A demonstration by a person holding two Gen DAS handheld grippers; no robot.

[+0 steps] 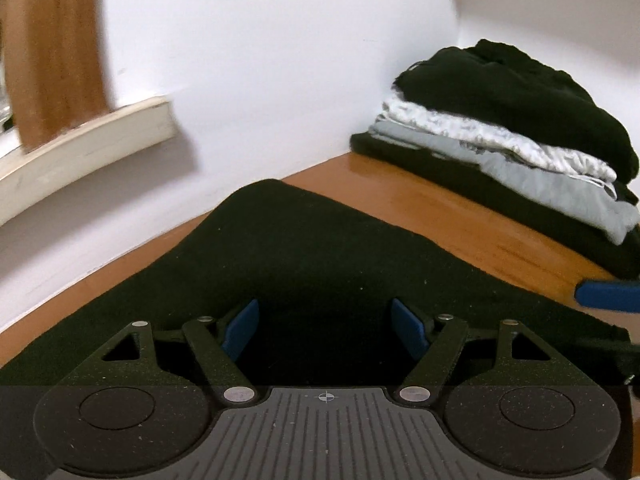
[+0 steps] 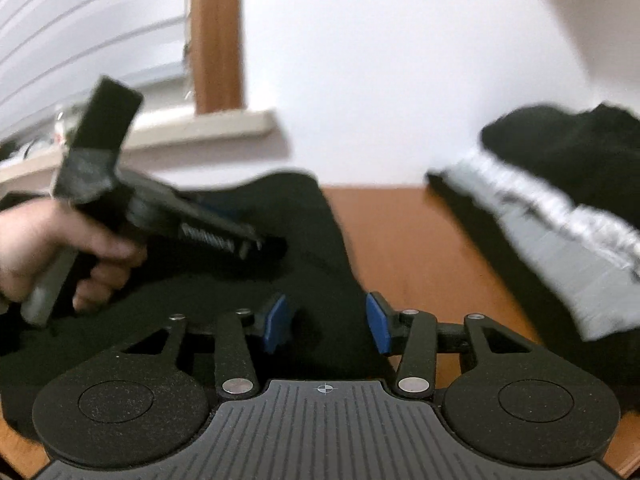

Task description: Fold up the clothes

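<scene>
The table [image 1: 432, 216] is glossy orange-brown wood, meeting a smooth white wall [image 1: 260, 60] beyond the fingers of both grippers. Spread across it is the dark garment [image 1: 304, 248], a matte, felt-like cloth with a rounded far edge; it lies under and ahead of the left gripper [image 1: 325, 326] and runs beneath the right gripper [image 2: 326, 322], its edge falling just inside the right-hand finger there.

Ahead and to the right of both sets of fingers sits the stack [image 1: 520, 136] of folded clothes in the corner: a flat dark piece at the bottom, smooth grey cloth next, a crinkled white layer, and a bulky black knit on top.

A pale sill [image 1: 100, 136] juts from the wall to the left, under a brown wooden frame.

The left gripper's blue pads stand wide apart, released, over the cloth with nothing pinched. The right gripper's pads are part-way apart above the garment; they are not clamped on it. In the right wrist view a hand [image 2: 52, 248] holds the left gripper's grey handle, left of the right fingers.
</scene>
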